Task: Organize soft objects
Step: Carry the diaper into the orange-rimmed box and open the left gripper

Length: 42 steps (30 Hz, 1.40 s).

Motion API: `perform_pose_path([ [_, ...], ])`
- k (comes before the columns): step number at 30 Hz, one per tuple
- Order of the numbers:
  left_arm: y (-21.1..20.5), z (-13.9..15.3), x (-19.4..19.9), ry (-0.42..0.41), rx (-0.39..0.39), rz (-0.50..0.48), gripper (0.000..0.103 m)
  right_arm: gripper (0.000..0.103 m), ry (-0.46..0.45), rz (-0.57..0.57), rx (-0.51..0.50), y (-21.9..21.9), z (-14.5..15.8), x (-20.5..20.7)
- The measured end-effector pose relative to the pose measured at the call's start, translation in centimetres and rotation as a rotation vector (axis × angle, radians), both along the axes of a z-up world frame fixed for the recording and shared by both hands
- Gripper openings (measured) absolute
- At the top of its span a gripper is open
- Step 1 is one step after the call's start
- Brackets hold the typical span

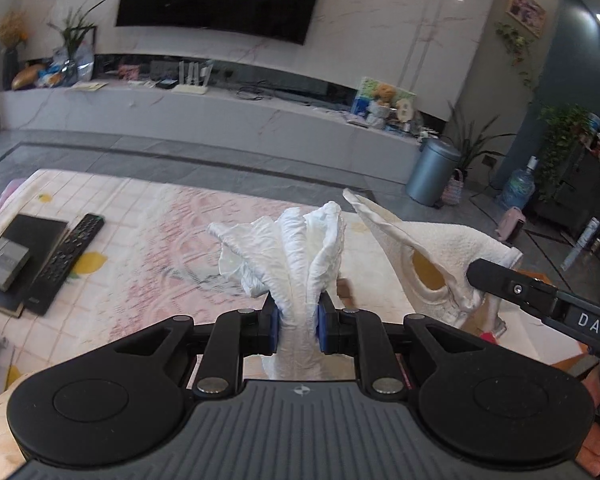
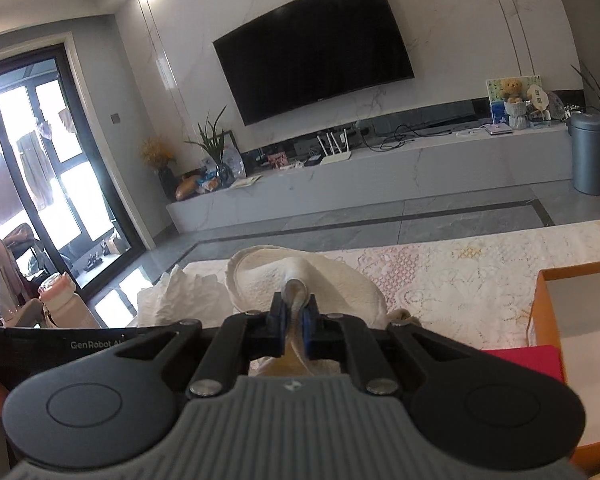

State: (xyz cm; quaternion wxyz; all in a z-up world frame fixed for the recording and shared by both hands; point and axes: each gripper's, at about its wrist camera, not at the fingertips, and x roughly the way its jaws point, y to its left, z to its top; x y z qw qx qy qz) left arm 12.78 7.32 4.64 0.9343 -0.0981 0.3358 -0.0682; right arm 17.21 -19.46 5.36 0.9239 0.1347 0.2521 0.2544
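1. A crinkled white cloth is pinched between the left gripper jaws, bunched and lifted above the lace-patterned tablecloth
2. A cream terry towel, edge rolled, is clamped in the right gripper
3. A remote and black box are seen left; an orange box right

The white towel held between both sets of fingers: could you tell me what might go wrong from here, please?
1. The right gripper pinches only a thin edge of the white terry towel; it could slip free.
2. The left gripper clamps a bunched fold, so spreading may come out uneven.
3. Hanging cloth might drag over the black remote control.
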Motion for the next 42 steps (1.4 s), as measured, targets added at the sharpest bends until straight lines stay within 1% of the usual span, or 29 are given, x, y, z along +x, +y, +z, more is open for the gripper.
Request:
perform_pose_path([
  [4, -3.9, 0.9, 0.5, -0.007, -0.007, -0.099, 0.020, 0.006, -0.040, -0.045, -0.011, -3.5, 1.2, -1.5],
  [6, -6.0, 1.2, 1.0, -0.005, -0.008, -0.151, 0.020, 0.006, -0.043, -0.079, -0.028, -6.1, 1.4, -2.1],
  [10, -10.9, 1.0, 2.8, 0.032, -0.055, -0.269, 0.020, 0.006, -0.029, -0.163, -0.058, -11.5, 1.5, -2.9],
  [12, -13.3, 0.6, 3.9, 0.058, -0.063, -0.320, 0.020, 0.006, -0.007, -0.207, -0.069, -14.4, 1.2, -2.9],
  [16, -18.5, -0.7, 6.7, 0.112, -0.042, -0.408, 0.020, 0.006, 0.046, -0.280, -0.100, -18.9, -0.1, -2.5],
  [19, -22.4, -2.1, 9.0, 0.184, -0.022, -0.458, 0.020, 0.006, 0.109, -0.309, -0.121, -21.7, -1.6, -1.4],
  [21, -24.5, -3.4, 10.4, 0.249, -0.009, -0.478, 0.020, 0.006, 0.167, -0.324, -0.148, -23.1, -2.7, -0.3],
  [23, -26.1, -5.0, 12.1, 0.322, 0.014, -0.486, 0.020, 0.006, 0.240, -0.308, -0.169, -24.2, -4.0, 1.2],
  [27, -28.8, -8.8, 14.7, 0.483, 0.095, -0.486, 0.020, 0.006, 0.400, -0.245, -0.199, -26.1, -6.9, 4.7],
  [30, -30.5, -10.8, 15.4, 0.558, 0.181, -0.496, 0.020, 0.006, 0.486, -0.169, -0.239, -26.3, -8.7, 7.0],
  [34, -32.1, -12.9, 16.6, 0.622, 0.260, -0.501, 0.021, 0.006, 0.581, -0.059, -0.328, -25.5, -11.3, 9.5],
  [38, -33.4, -14.5, 16.9, 0.655, 0.349, -0.525, 0.023, 0.006, 0.691, 0.018, -0.328, -25.2, -13.7, 11.4],
  [40, -33.9, -14.9, 16.8, 0.651, 0.393, -0.550, 0.025, 0.006, 0.730, 0.033, -0.342, -25.0, -14.7, 12.1],
  [42, -34.4, -15.1, 16.6, 0.656, 0.420, -0.562, 0.028, 0.006, 0.756, 0.045, -0.357, -24.5, -15.2, 12.3],
])
